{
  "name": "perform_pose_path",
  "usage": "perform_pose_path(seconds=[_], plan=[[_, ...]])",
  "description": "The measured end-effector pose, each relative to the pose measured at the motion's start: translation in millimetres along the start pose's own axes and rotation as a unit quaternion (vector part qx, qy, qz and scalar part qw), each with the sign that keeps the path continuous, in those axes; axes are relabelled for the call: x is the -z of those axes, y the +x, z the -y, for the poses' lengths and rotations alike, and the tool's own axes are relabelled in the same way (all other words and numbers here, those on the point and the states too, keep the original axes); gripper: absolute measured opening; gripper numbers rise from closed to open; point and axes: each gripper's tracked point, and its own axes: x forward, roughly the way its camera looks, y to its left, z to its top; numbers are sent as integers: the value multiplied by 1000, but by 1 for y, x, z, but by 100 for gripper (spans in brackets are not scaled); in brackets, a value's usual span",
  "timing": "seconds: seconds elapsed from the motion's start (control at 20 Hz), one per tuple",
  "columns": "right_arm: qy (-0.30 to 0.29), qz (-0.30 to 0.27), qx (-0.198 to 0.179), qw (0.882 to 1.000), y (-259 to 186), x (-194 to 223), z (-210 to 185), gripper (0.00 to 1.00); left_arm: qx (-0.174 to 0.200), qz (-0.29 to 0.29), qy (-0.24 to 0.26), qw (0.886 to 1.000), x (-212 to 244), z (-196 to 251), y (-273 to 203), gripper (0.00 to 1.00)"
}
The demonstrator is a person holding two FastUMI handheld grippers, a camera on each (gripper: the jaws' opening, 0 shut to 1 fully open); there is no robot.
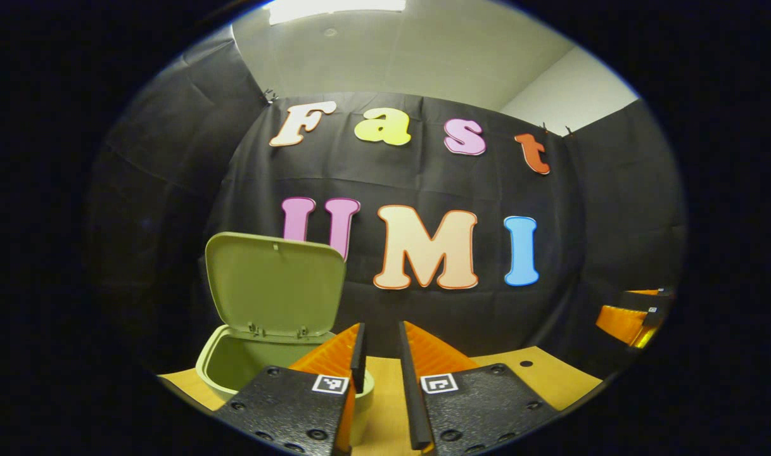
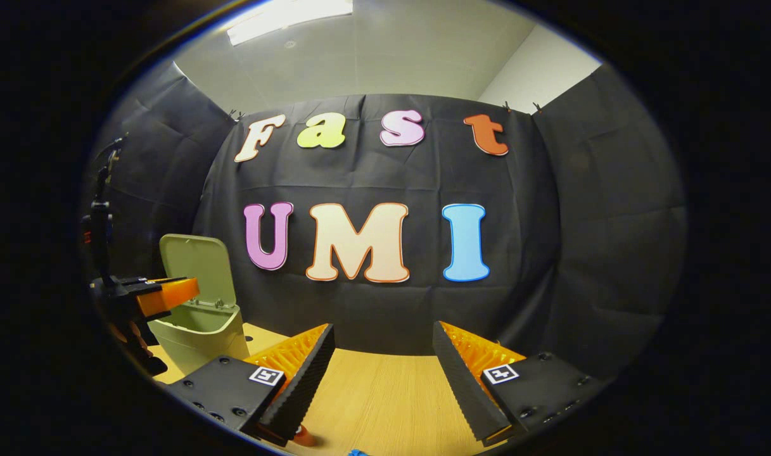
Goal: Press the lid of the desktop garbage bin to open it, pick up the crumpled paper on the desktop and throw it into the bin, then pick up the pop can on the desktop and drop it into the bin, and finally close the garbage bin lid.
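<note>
The pale green plastic desktop bin [image 1: 233, 361] is standing with its hinged lid [image 1: 274, 285] raised upright. The left gripper [image 1: 380, 345] is hovering beside its rim, fingers narrowly parted, holding nothing. The right gripper [image 2: 382, 354] is gaping wide over the light wooden tabletop [image 2: 379, 405].

Bin [image 1: 233, 364] on table [image 1: 550, 373], left, before the wall [image 1: 385, 171]

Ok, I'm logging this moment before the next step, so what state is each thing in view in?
Garbage bin: standing upright on the table.
Bin lid: open, tipped up and back on its hinge.
Left gripper: fingers nearly together, a narrow gap between them, nothing held.
Right gripper: open wide, nothing held.
</note>
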Motion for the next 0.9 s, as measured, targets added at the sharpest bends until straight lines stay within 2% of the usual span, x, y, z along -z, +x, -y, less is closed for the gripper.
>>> perform_pose_path(seconds=[0.15,0.25,0.3,0.35,0.5,0.55,0.7,0.9], plan=[[-6,-24,-5,1000,3,27,2,98,7,14,3,1000,-9,13,-7,60],[-10,-48,-12,999,4,53,1,98,10,17,6,1000,-12,18,-11,76],[-14,-61,-16,998,4,68,0,98,12,19,8,1000,-15,21,-13,75],[-18,-76,-20,997,5,84,-2,98,11,21,10,1000,-18,22,-16,81],[-26,-128,-36,991,4,134,-10,98,14,31,21,999,-28,27,-21,82],[-29,-147,-43,988,3,151,-13,100,14,35,26,999,-31,27,-23,82],[-32,-202,-62,977,-3,203,-22,98,16,40,32,999,-39,29,-29,83],[-48,-264,-72,961,-16,268,-25,99,13,46,41,998,-48,25,-34,82]])
